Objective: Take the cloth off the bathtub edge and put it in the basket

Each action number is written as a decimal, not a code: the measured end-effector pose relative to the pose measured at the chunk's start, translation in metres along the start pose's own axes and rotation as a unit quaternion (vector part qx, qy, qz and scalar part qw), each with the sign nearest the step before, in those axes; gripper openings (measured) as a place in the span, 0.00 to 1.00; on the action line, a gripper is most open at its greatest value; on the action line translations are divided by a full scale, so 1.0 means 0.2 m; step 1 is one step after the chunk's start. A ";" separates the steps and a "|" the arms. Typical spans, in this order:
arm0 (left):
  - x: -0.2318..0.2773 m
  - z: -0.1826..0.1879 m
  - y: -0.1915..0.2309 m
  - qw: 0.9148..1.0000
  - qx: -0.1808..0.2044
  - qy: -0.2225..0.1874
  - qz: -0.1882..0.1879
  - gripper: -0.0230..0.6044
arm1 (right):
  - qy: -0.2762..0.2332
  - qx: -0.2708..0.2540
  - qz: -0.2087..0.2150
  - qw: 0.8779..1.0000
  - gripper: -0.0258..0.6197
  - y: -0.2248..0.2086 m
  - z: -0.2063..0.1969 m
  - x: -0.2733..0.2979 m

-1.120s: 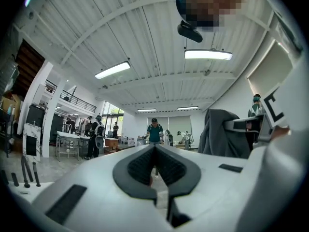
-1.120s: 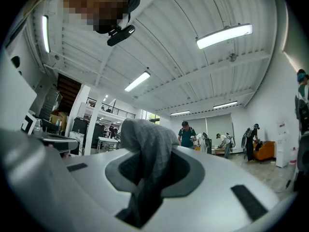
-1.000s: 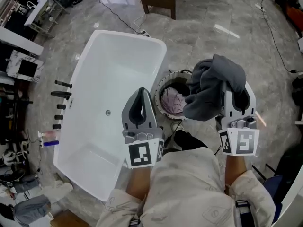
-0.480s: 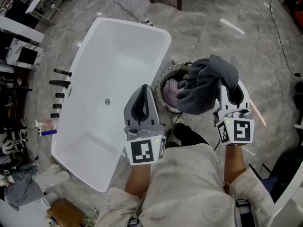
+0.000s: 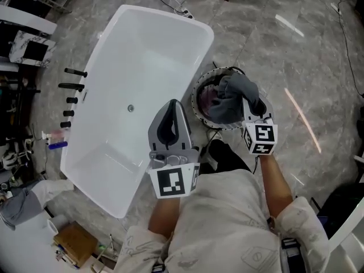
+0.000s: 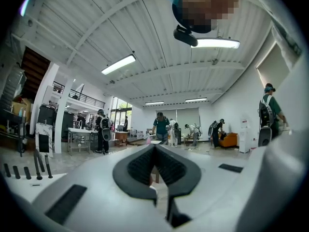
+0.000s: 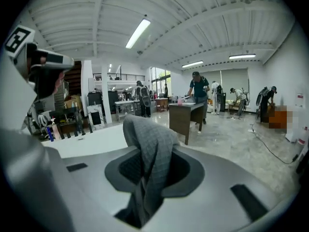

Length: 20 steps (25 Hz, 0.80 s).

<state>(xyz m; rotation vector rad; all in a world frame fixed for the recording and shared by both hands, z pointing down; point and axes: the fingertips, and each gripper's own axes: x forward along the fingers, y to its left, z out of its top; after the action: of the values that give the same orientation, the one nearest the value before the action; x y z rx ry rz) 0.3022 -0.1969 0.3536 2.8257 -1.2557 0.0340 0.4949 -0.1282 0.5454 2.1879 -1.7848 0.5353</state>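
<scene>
Now right gripper [image 5: 248, 108] pinches grey cloth [image 5: 230, 92] over the basket [image 5: 196, 98] mouth; left gripper [image 5: 172, 104] jaws pressed together, empty. Risk: released off-centre, cloth could drape the rim and slide out.

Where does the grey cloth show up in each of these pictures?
Head view: right of centre, cloth over the basket.
Left gripper view: not in it.
Right gripper view: centre, cloth between the jaws.
Shared landmark: the bathtub, left of it.
</scene>
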 end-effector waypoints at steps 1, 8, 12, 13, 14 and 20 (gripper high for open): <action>0.00 -0.01 0.00 1.000 0.002 -0.001 0.001 0.03 | 0.017 0.004 0.003 1.000 0.14 0.00 -0.08 0.05; 0.02 -0.13 -0.04 1.000 0.007 0.022 -0.010 0.03 | 0.140 0.064 0.015 0.988 0.15 -0.02 -0.62 0.31; 0.00 -0.17 -0.01 0.999 0.000 0.034 0.006 0.03 | 0.201 0.089 0.001 0.975 0.15 -0.05 -0.88 0.41; -0.01 -0.18 -0.01 0.999 0.002 0.037 0.008 0.03 | 0.215 0.093 -0.003 0.972 0.15 -0.06 -0.94 0.43; -0.01 -0.20 -0.01 0.999 0.004 0.040 0.008 0.03 | 0.229 0.095 -0.007 0.969 0.15 -0.06 -1.01 0.45; -0.02 -0.26 -0.05 0.998 0.001 0.054 0.010 0.03 | 0.313 0.084 -0.003 0.946 0.15 -0.05 -1.28 0.56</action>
<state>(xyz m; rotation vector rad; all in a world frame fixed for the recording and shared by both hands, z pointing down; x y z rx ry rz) 0.3070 -0.1850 0.4045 2.7713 -1.2631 0.1860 0.4947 -0.1156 0.8239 1.8161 -1.4189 1.2553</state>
